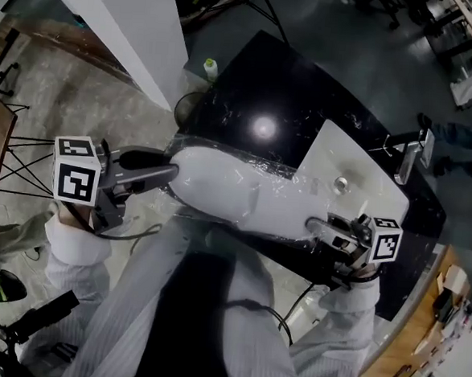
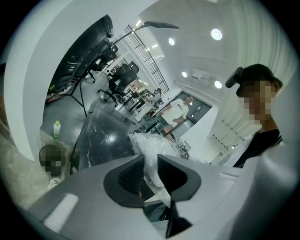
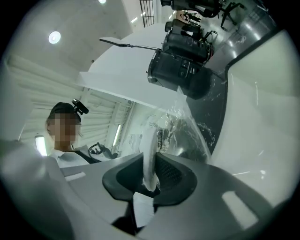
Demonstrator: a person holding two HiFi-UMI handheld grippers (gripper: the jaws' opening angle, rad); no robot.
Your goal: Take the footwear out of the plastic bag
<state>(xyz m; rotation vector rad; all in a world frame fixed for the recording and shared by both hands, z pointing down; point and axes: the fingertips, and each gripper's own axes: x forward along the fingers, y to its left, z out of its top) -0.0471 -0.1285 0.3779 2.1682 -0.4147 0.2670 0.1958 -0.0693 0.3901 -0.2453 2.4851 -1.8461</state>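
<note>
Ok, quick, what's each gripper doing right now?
Left gripper: closed on a bunched edge of the plastic bag.
Right gripper: closed on the other end of the same bag.

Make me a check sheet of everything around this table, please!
Surface: glossy black table with a white board on it.
Job's things: clear plastic bag holding white footwear, lying across the near edge.
Clutter: small round metal piece on the board.
Grippers: left tool and right tool each pinch one bag end.
Cables: black cable hangs below the right tool.
Surroundings: green-capped bottle and white pillar beyond the table.
</note>
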